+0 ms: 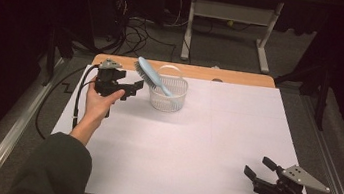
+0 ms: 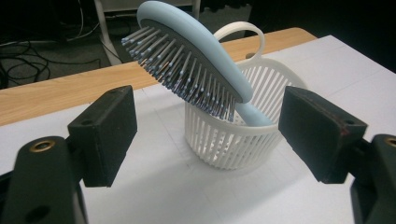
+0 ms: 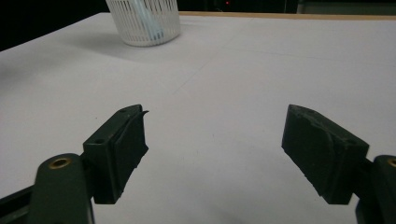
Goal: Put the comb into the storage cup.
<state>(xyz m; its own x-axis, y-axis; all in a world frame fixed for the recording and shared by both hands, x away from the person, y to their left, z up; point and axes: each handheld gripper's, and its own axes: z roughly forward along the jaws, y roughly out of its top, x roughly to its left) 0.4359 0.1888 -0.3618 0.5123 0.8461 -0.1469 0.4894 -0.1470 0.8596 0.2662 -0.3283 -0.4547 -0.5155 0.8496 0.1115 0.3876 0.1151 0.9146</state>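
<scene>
A light blue hairbrush stands handle-down in a small white slatted basket, with its bristled head leaning out over the rim to the left. My left gripper is just left of the basket, open, with nothing between its jaws; in the left gripper view the basket sits a little beyond them. My right gripper hovers low over the white mat near the front right corner, open and empty, far from the basket.
A white mat covers most of the wooden table. Beyond the table's far edge lie black cables and a white desk frame on the floor. The surroundings are dark.
</scene>
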